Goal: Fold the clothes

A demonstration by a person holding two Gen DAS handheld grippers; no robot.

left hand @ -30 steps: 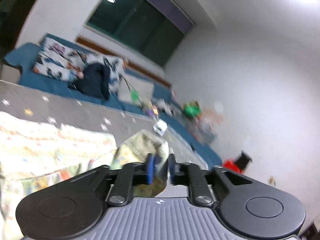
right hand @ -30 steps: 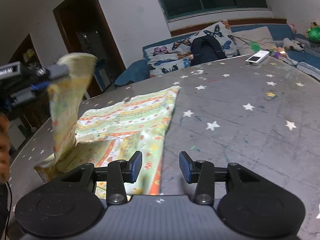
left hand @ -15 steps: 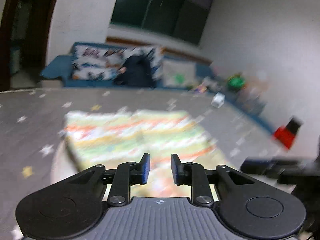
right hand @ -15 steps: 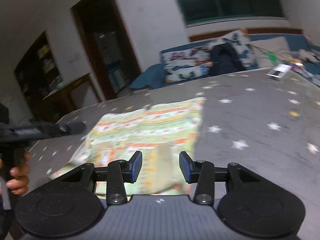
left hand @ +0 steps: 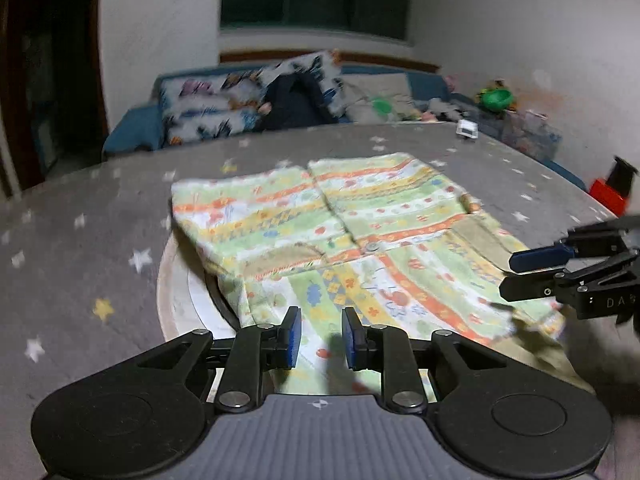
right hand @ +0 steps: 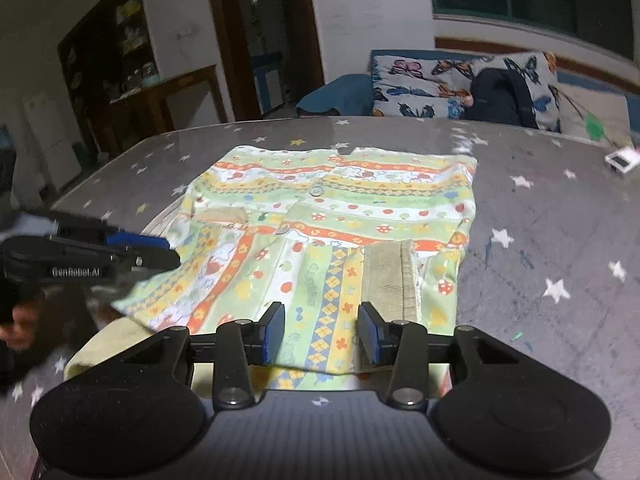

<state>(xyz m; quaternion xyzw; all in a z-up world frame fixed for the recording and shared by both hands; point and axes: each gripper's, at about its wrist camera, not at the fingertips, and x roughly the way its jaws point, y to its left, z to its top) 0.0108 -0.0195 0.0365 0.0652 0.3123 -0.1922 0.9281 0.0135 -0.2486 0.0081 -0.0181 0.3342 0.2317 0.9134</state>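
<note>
The left gripper [left hand: 318, 338], seen from its own wrist, has just been closing; its blue-padded jaws stand narrowly apart, nothing between them, above the near edge of the striped green, orange and yellow printed garment [left hand: 360, 232] lying folded on the grey star-patterned table [left hand: 100, 240]. From the right wrist, the right gripper [right hand: 320, 334] stands partly open and empty over the garment's near hem.

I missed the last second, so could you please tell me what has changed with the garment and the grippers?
The left gripper held a sleeve up; it has let go, its jaws have just been closing with nothing between them, and the sleeve now lies folded across the garment. Both grippers have swung to face it. The right gripper stayed open and empty; the table is unchanged.
</note>
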